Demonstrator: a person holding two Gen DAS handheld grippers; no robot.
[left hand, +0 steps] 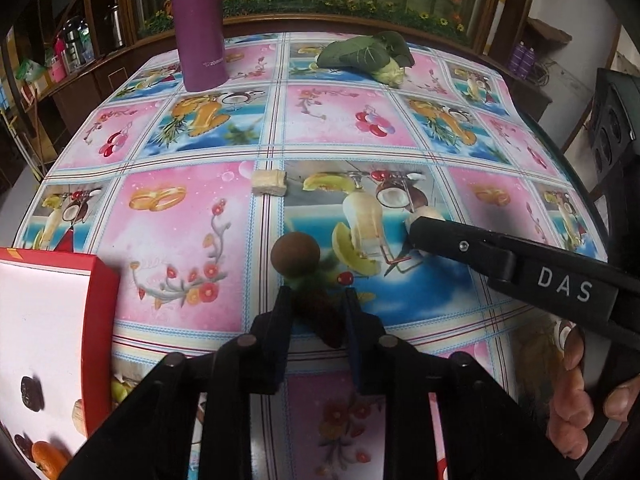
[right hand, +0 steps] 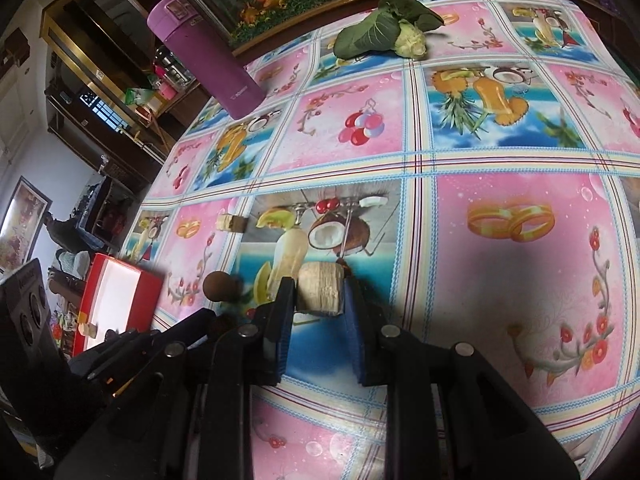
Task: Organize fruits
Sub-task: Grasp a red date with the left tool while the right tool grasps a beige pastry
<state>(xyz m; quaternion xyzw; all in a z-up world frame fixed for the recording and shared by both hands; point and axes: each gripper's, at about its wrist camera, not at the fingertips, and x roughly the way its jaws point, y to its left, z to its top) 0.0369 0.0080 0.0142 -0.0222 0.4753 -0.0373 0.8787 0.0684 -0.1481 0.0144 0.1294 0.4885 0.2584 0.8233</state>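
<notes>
1. The left gripper (left hand: 316, 300) is clamped on a dark red fruit (left hand: 320, 316) that has a green tuft at its top end; its jaws stand close together with the fruit pinched between them, down at the tablecloth (left hand: 180, 220).
2. A brown ball (left hand: 295, 254) sits just beyond that fruit, touching or nearly touching the green tuft; whether it is part of the same piece I cannot tell.
3. The right gripper (right hand: 320, 300) grips a pale, ridged cylinder piece (right hand: 320, 294), pads pressing on both its sides, resting on the tablecloth to the right of the brown ball.
4. A person's hand (left hand: 576, 392) shows at the lower right edge of the left wrist view, holding the right gripper's handle.
5. A small pale block (left hand: 269, 182) lies on the tablecloth beyond the brown ball, well apart from it.
6. A red box (left hand: 98, 332) with a white inside stands left of the brown ball, near the table's edge; it holds dark fruits (left hand: 32, 393) and an orange one (left hand: 48, 460).
7. Far beyond the brown ball, a purple flask (left hand: 199, 24) stands upright at the back left of the table.
8. A leafy green vegetable (left hand: 364, 54) lies at the back right, well apart from the flask.
</notes>
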